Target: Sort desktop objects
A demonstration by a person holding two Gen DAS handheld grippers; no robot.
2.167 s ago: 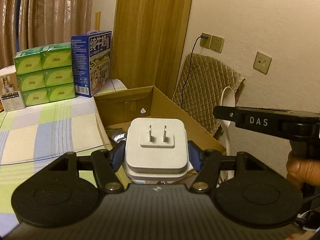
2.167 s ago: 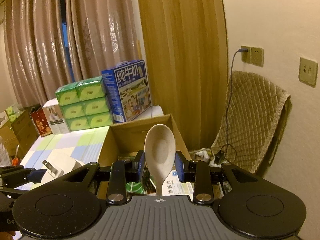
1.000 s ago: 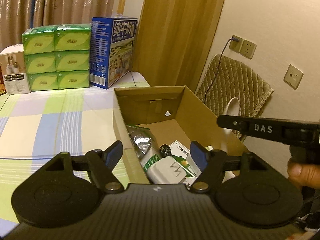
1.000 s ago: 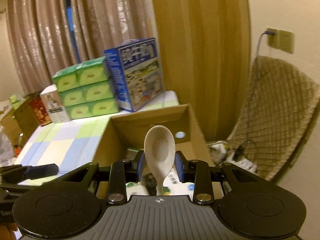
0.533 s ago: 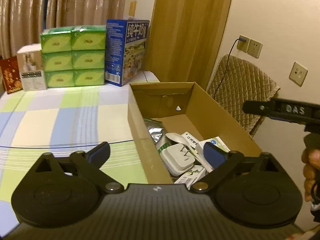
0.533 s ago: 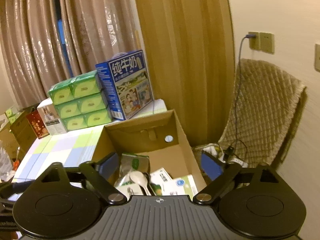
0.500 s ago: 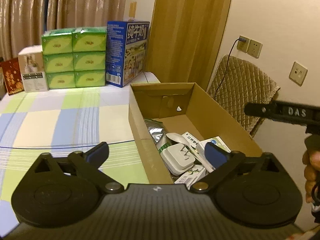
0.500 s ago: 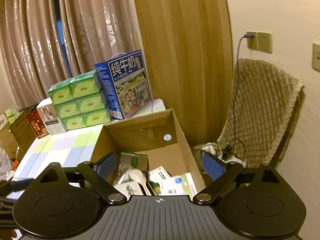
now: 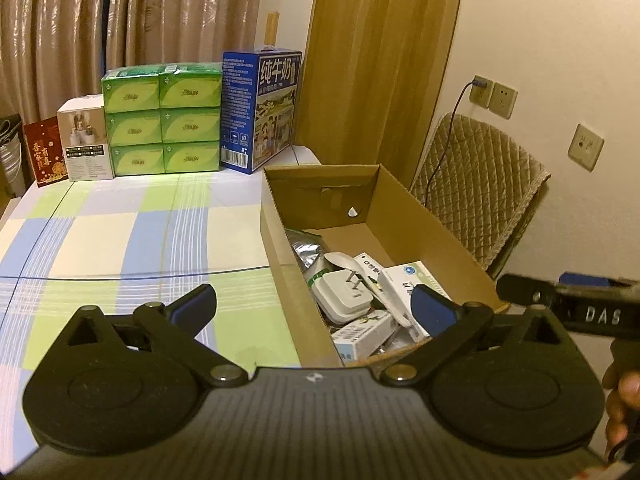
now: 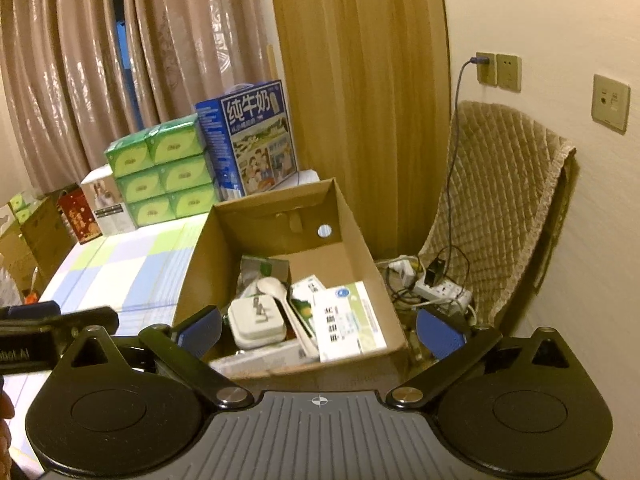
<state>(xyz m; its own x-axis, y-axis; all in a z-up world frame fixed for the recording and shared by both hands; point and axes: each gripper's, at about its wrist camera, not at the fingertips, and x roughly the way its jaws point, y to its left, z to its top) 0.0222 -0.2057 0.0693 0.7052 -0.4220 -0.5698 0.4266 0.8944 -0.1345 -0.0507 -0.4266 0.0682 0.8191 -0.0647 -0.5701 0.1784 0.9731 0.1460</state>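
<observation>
Warm lamplight falls on a checked green, blue and cream cloth covering the tabletop (image 9: 120,240), which between the left gripper (image 9: 314,304)'s fingers looks bare of loose things. Both pairs of fingers stand wide apart and hold nothing. A couple of seconds ago the left one clamped the white square plug adapter (image 9: 342,294) and the right gripper (image 10: 318,330) pinched the pale plastic rice spoon (image 10: 280,300); both have since been let go and both grippers have drawn back.

Just beyond the left fingers, toward their right-hand tip, the open brown cardboard box (image 9: 400,208) now holds the adapter lying prongs up, with the spoon beside it, its handle running across white and green medicine cartons (image 10: 346,322). A silvery foil pouch (image 9: 306,250) sits further in. From the right wrist view the same heap lies straight ahead between the fingers. I would judge the sorting about finished, since nothing loose seems left on the cloth.

Writing: the neighbouring gripper's arm reads "DAS" in the left view. The cartons carry Chinese print too small to read. Far beyond the fingers, against the curtains, a tall blue milk carton case (image 9: 260,108) shows "纯牛奶", beside stacked green tissue packs (image 9: 162,118), a white product box (image 9: 82,140) and a red packet (image 9: 44,152) with gold characters.
</observation>
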